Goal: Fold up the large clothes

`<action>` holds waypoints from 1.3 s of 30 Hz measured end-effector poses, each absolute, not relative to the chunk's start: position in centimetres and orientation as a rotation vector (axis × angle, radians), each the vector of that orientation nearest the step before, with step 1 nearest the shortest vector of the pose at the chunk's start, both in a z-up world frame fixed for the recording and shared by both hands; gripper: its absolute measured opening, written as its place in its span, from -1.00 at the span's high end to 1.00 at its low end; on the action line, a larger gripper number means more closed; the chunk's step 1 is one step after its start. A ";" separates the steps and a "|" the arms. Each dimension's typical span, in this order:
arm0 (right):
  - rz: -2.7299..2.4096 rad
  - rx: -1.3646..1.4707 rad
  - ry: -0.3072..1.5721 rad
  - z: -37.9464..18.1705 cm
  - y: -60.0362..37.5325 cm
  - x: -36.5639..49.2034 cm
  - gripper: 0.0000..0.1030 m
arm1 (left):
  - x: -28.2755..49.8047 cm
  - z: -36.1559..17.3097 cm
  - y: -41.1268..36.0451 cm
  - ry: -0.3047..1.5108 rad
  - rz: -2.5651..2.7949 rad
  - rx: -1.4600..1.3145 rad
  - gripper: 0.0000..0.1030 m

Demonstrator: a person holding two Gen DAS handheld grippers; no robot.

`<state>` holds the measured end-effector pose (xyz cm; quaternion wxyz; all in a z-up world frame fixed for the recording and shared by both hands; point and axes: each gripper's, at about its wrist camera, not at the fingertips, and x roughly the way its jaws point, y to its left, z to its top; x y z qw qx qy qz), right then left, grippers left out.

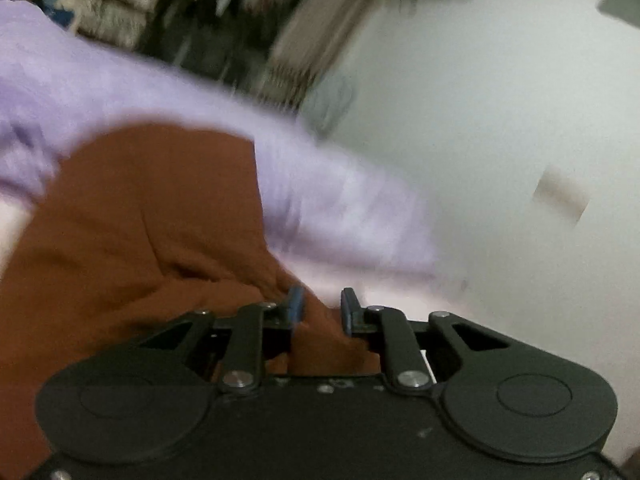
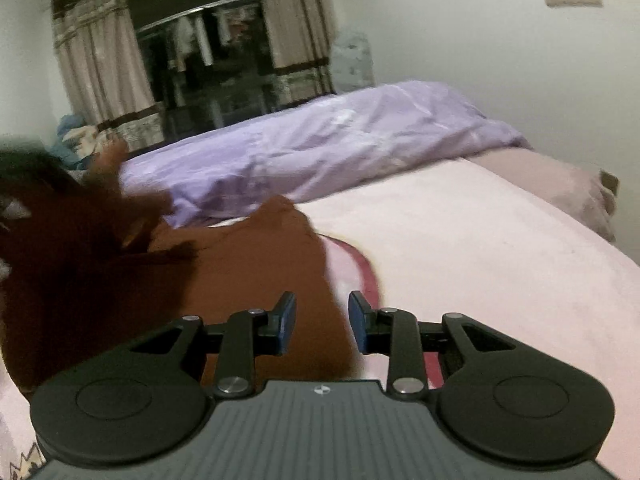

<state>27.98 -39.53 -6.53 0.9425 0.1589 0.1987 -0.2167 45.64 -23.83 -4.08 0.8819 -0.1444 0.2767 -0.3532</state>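
Left claw (image 1: 320, 312): jaws apart, I see garment (image 1: 140, 220) cloth bunched between them, not pinched.
Right claw (image 2: 322, 322): jaws apart over the garment's edge.
Garment: rumpled on the bed (image 2: 480, 248), near the quilt (image 2: 320, 140).
Advice: I'd close on both edges, then lift evenly.
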 end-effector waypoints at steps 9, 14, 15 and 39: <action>-0.444 0.365 0.402 -6.8 -40.9 27.5 0.27 | 45.6 -8.2 -26.5 0.640 -0.783 -0.155 0.54; -0.377 0.409 0.343 -5.6 -39.1 27.2 -0.04 | 40.6 -0.8 -20.4 0.435 -0.853 -0.221 -0.30; -0.359 0.415 0.332 -5.4 -38.6 27.4 -0.10 | 39.4 0.5 -18.4 0.364 -0.834 -0.200 -0.52; -0.010 0.928 0.421 -9.1 -38.8 40.2 0.17 | 47.5 -8.4 -6.7 0.612 -0.502 -0.351 -0.68</action>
